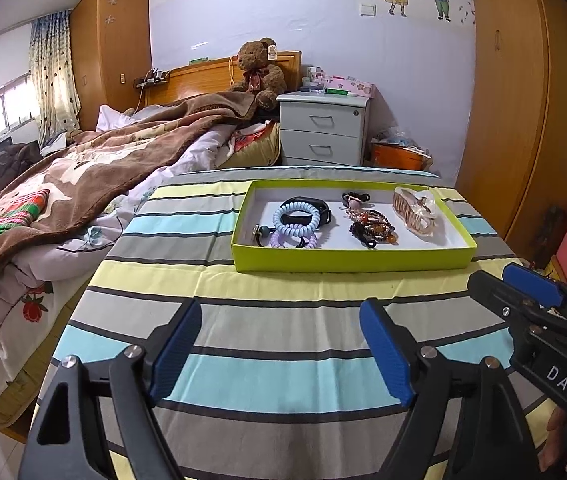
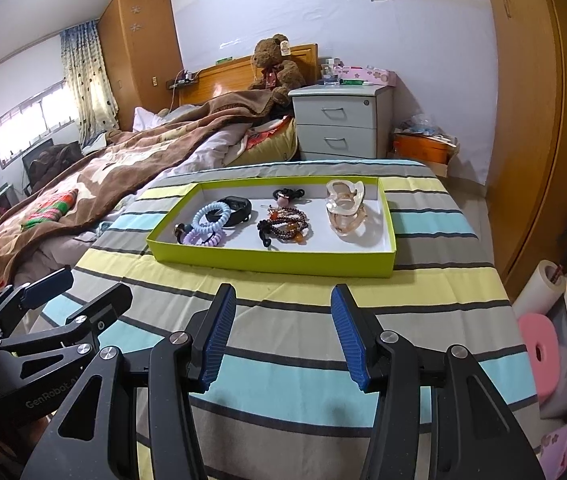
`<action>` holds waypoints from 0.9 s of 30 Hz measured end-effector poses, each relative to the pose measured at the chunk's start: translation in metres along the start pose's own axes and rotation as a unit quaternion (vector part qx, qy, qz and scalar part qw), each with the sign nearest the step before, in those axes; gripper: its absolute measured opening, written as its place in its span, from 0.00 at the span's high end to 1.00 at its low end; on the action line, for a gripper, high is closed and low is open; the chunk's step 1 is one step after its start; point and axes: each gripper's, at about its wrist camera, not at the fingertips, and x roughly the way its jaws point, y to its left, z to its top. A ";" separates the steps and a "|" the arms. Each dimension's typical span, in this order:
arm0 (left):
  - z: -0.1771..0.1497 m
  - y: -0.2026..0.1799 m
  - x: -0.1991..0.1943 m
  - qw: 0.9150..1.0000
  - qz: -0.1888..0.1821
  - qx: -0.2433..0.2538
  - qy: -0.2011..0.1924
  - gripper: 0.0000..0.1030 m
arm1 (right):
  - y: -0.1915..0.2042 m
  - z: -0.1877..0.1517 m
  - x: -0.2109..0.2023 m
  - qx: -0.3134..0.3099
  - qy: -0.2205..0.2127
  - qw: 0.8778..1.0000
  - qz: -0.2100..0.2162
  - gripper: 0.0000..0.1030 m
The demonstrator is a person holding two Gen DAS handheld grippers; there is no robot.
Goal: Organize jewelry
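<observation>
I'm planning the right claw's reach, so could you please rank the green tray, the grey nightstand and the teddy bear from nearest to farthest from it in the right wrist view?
1. Green tray: on the striped cloth, just ahead of the open right claw.
2. Grey nightstand: beyond the table, slightly right.
3. Teddy bear: farthest, against the headboard, left of the nightstand.

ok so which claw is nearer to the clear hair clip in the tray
Right. The right claw sits almost straight in front of the hair clip; the left claw is off to the clip's left, more in line with the coiled ties.
</observation>
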 end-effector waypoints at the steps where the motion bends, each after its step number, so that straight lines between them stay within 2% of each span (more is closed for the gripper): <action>1: 0.000 0.000 0.000 1.000 -0.001 -0.001 0.000 0.19 | 0.000 0.000 0.000 0.001 0.000 1.000 0.000 0.51; 18: -0.002 0.000 0.002 1.000 -0.016 -0.012 0.007 0.15 | -0.002 0.000 0.000 0.003 -0.002 1.000 -0.003 0.51; 27: -0.003 -0.005 0.002 1.000 0.011 0.002 0.001 0.14 | -0.002 0.000 0.001 0.003 -0.002 1.000 -0.003 0.51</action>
